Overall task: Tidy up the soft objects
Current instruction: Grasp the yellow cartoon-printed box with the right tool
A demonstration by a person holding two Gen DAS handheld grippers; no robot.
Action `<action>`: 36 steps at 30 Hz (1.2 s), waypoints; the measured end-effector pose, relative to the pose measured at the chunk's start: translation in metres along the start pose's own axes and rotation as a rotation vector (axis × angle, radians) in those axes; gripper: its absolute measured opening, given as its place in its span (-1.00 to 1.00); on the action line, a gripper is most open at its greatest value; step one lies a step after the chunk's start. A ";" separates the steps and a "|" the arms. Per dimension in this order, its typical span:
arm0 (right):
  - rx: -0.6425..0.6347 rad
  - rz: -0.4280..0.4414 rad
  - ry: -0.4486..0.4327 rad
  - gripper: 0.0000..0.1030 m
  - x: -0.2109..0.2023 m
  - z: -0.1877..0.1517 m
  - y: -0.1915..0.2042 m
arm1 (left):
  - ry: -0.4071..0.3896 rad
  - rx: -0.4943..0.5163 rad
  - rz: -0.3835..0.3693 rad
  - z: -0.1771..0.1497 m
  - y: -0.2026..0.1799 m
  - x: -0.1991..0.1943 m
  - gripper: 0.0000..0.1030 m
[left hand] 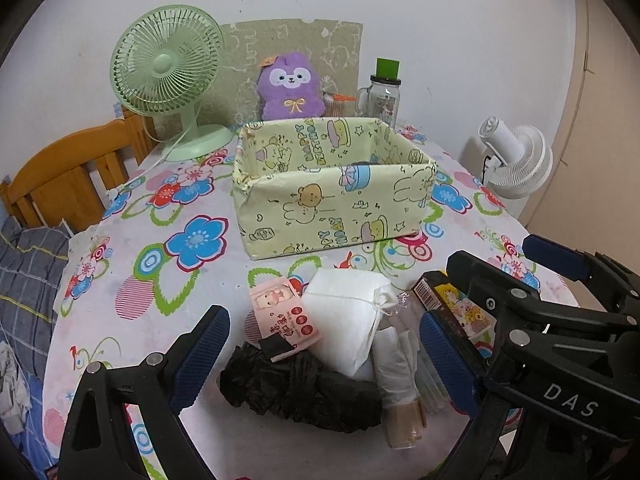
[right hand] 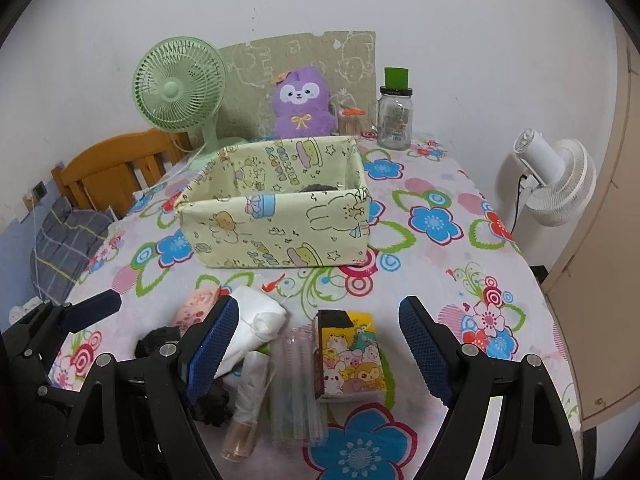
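Both wrist views look forward and downward over the flowered surface toward the back wall, close above the pile of soft items. The left view sits left of the pile, the right view right. Both share the yellow cartoon-print box, green desk fan and purple plush toy.

Left hand-held gripper open over white pouch, black bag; yellow box behind, w/ maybe something dark inside.

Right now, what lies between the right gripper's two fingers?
In the right wrist view, the open right gripper frames a cartoon tissue pack and clear plastic sleeves lying on the tablecloth, untouched.
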State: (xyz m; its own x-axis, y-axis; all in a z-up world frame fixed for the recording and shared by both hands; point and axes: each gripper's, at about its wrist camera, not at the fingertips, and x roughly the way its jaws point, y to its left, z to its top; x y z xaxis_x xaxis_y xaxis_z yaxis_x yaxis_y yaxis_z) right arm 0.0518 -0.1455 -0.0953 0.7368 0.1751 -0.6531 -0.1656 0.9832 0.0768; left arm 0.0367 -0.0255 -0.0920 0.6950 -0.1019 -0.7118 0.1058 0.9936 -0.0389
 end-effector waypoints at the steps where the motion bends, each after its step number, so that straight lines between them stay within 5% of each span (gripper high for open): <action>1: -0.003 -0.003 0.004 0.64 0.002 -0.001 0.000 | 0.003 0.001 -0.001 -0.001 0.000 0.002 0.88; 36: 0.080 -0.014 0.187 0.57 0.076 -0.019 -0.028 | 0.147 0.052 -0.006 -0.006 -0.005 0.078 0.88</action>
State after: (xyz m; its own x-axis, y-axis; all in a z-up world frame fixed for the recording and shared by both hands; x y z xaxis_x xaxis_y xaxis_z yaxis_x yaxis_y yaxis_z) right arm 0.1004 -0.1611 -0.1612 0.6031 0.1566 -0.7822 -0.0981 0.9877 0.1221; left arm 0.0865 -0.0379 -0.1514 0.5834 -0.0956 -0.8065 0.1486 0.9889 -0.0097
